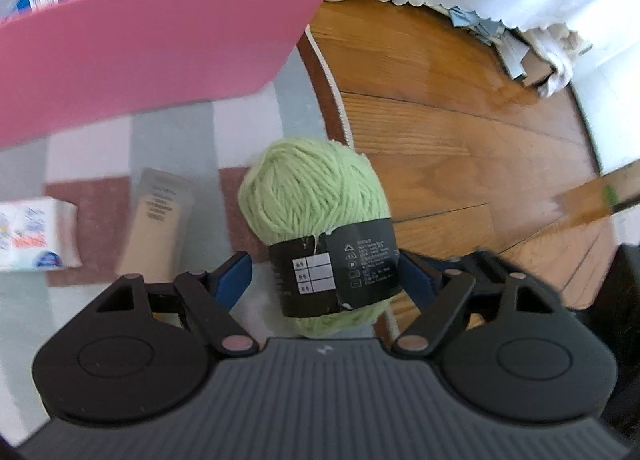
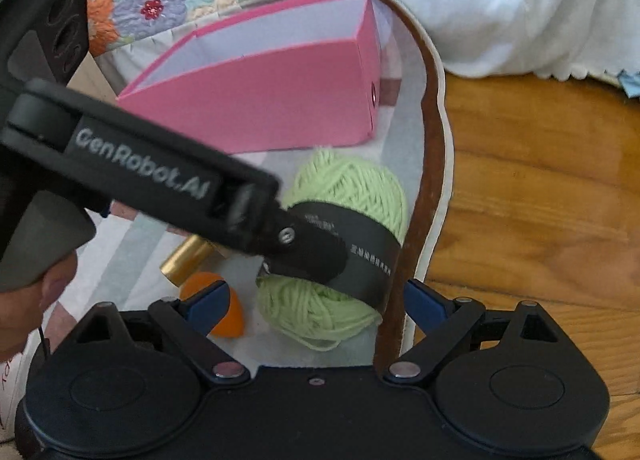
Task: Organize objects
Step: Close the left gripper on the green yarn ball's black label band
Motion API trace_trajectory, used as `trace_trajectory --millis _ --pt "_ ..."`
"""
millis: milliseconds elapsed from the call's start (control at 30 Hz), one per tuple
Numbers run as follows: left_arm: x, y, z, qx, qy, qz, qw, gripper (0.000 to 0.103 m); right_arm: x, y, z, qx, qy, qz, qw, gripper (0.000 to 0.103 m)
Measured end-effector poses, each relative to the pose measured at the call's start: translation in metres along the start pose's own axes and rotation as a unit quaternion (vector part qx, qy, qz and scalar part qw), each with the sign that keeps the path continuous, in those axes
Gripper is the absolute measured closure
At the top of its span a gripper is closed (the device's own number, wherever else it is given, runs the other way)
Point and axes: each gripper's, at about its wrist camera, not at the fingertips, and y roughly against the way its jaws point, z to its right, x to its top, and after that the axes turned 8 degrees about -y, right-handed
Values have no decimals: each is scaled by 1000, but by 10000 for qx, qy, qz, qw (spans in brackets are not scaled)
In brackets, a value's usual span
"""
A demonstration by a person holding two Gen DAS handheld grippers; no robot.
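Observation:
A light green yarn ball [image 1: 316, 196] with a black paper band sits between the blue pads of my left gripper [image 1: 328, 276], which is closed around the band. In the right wrist view the same yarn ball [image 2: 348, 188] lies on the rug with the left gripper's finger [image 2: 304, 248] pressed on its band. My right gripper [image 2: 316, 304] is open and empty just in front of the yarn. A pink box [image 1: 152, 44] stands behind, holding a purple plush and a blue packet; it also shows in the right wrist view [image 2: 272, 96].
A cream tube [image 1: 158, 220] and a tissue pack [image 1: 32, 236] lie on the checked rug [image 1: 172, 132] to the left. An orange egg shape [image 2: 232, 312] and a gold cylinder [image 2: 188, 260] lie near my right gripper. Wooden floor [image 2: 540, 200] and a bed skirt [image 2: 500, 16] are right.

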Motion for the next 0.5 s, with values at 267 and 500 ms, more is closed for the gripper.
trace_trajectory --millis 267,500 --pt "-10 1 -8 -244 410 136 9988 43 0 -13 16 128 -650 49 9978 28" --pt "-17 18 3 -135 355 234 9990 45 -2 -2 7 128 -766 92 9969 38"
